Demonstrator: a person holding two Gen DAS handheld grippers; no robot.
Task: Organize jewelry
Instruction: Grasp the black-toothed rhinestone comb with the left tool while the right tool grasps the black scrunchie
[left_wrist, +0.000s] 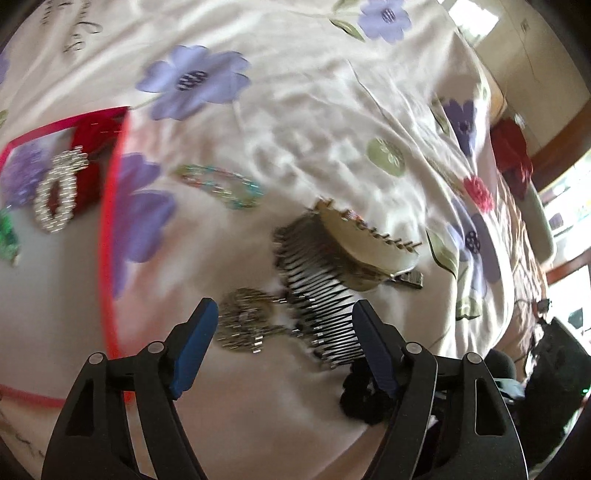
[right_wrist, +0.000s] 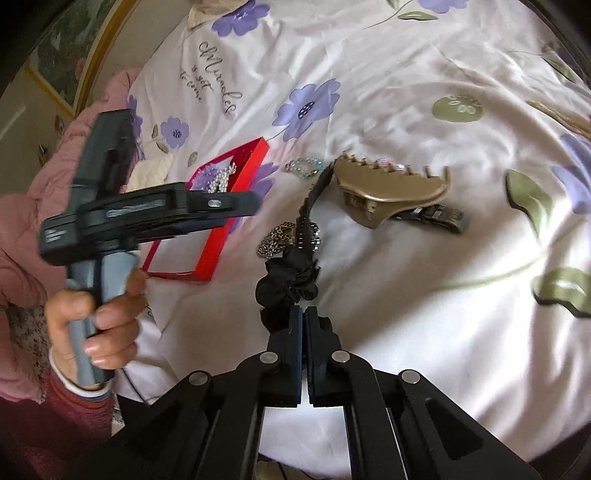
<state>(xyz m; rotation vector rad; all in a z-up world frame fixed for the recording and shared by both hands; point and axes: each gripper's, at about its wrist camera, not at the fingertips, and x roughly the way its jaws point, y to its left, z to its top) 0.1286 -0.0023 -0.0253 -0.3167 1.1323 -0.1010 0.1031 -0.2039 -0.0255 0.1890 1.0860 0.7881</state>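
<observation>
My right hand-held gripper (right_wrist: 303, 314) pinches the black scrunchie (right_wrist: 286, 286) for the red box (right_wrist: 236, 218); left hand-held gripper (left_wrist: 284, 343) wide, empty.

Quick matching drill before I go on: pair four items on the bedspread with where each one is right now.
Items:
1. gold plastic claw clip
2. black fabric scrunchie
3. silver beaded brooch
4. pastel beaded bracelet

Places:
A. inside the red box
B. at the tips of the shut right tool
C. lying over a metal watch band
D. on the sheet between box and clip

Pairs: 1-C, 2-B, 3-A, 4-D
</observation>
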